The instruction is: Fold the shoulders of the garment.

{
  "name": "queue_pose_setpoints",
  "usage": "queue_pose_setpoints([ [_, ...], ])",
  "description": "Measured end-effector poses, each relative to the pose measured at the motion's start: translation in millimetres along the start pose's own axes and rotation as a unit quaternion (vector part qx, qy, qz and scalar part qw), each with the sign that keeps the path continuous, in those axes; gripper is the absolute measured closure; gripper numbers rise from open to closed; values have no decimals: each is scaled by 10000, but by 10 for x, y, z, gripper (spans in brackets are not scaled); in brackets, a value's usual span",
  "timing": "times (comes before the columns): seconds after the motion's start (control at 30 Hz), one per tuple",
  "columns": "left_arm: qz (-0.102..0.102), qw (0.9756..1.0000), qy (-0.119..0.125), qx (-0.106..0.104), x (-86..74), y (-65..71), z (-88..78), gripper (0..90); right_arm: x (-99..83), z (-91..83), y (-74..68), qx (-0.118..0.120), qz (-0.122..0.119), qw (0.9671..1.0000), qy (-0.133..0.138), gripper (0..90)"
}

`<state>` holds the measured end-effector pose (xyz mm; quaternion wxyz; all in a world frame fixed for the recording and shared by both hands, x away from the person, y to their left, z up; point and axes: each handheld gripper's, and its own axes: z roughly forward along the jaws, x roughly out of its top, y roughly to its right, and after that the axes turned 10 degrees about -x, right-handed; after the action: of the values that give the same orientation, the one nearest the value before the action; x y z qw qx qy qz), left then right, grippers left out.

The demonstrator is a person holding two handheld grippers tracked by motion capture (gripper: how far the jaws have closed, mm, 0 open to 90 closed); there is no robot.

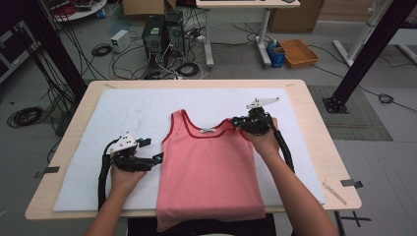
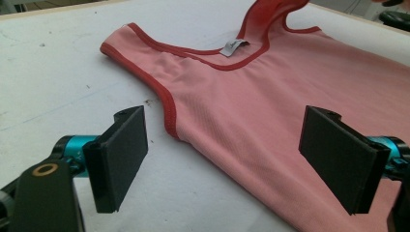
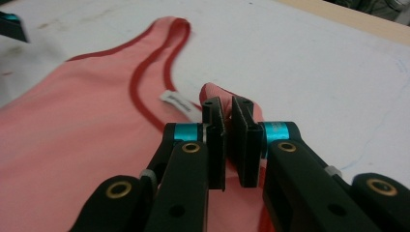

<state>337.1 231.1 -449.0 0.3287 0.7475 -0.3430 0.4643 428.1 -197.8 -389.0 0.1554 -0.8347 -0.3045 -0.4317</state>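
A pink tank top (image 1: 209,172) with dark red trim lies flat on the white mat (image 1: 123,113), its hem hanging over the table's near edge. My right gripper (image 1: 242,122) is shut on the top's right shoulder strap (image 3: 212,93), which bunches up between its pads (image 3: 215,140). My left gripper (image 1: 158,158) rests on the mat at the top's left side with its jaws wide apart. In the left gripper view the armhole edge (image 2: 169,113) lies between the left gripper's pads (image 2: 123,154), untouched. A white label (image 2: 234,47) sits inside the neckline.
The mat covers most of the wooden table (image 1: 314,128). Behind the table, on the floor, are computer towers (image 1: 164,34), tangled cables, a blue bottle and an orange tray (image 1: 298,52). Black frame posts (image 1: 369,49) stand at both sides.
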Motion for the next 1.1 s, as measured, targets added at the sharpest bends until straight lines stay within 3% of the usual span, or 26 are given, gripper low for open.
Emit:
queue_pose_setpoints([
  [0.27, 6, 10000, 10, 15, -1, 6, 3, 176, -341, -190, -254, 247, -14, 9997, 13, 831],
  [0.33, 32, 10000, -3, 23, -1, 6, 2, 176, -447, -199, -303, 303, -9, 9995, -29, 719],
  [0.47, 46, 10000, -22, 28, 0, 6, 1, 176, -612, -257, -363, 179, -107, 9998, 10, 563],
  [0.57, 40, 10000, -17, 32, 1, 5, 3, 176, -622, -289, -370, 77, -207, 9998, 17, 518],
  [0.67, 32, 10000, -19, 30, 1, 5, 4, 176, -567, -348, -382, 72, -303, 9993, 219, 487],
  [0.8, 26, 10000, -15, 31, 0, 6, 5, 176, -472, -290, -467, 97, -562, 9982, 163, 506],
  [0.93, 48, 10000, -26, 10, 1, 6, 3, 176, -485, -106, -500, 50, -733, 9971, -211, 672],
  [0.97, 48, 10000, -26, 10, 1, 6, 3, 176, -485, -106, -500, 50, -733, 9971, -211, 672],
  [1.0, 46, 10000, -21, 10, 1, 8, 5, 177, -517, -77, -489, 37, -733, 9968, -331, 778],
  [1.1, 43, 10000, -19, 2, 0, 7, 4, 177, -556, -99, -468, 51, -719, 9967, -364, 862],
])
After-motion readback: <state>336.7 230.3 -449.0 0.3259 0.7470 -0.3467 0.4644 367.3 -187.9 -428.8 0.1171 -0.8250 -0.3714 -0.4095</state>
